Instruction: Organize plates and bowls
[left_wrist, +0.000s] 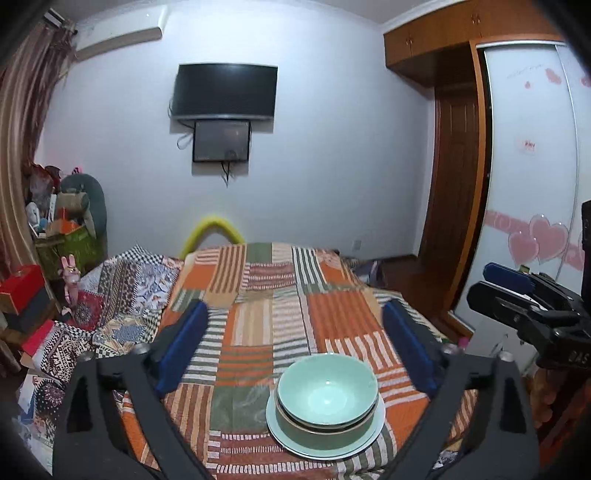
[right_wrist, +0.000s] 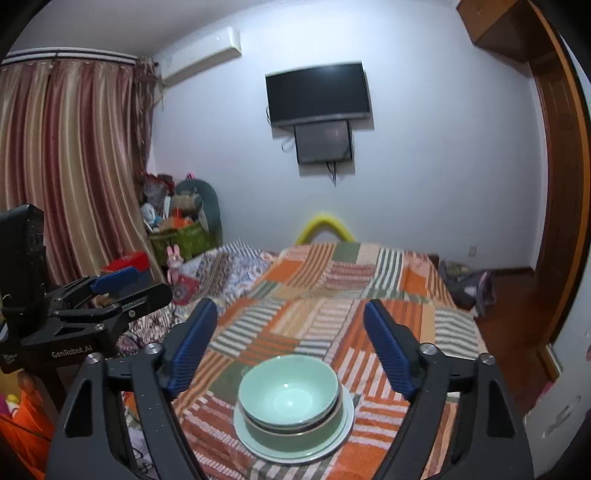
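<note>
On the bed (left_wrist: 258, 280), near its front edge, two bowls (left_wrist: 327, 387) sit nested on a plate (left_wrist: 291, 439). Both my left fingers (left_wrist: 295, 347) and right fingers (right_wrist: 291, 343) hang wide apart, holding nothing. Soft bedding: one nudge could tip the stack off.

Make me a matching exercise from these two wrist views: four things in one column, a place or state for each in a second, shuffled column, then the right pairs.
1. light green bowl
2. plate
3. television
4. left gripper

A. mounted on the wall
B. open and holding nothing
C. bottom of the stack, on the patchwork cloth
D. top of the stack

Pairs: 1-D, 2-C, 3-A, 4-B
</note>
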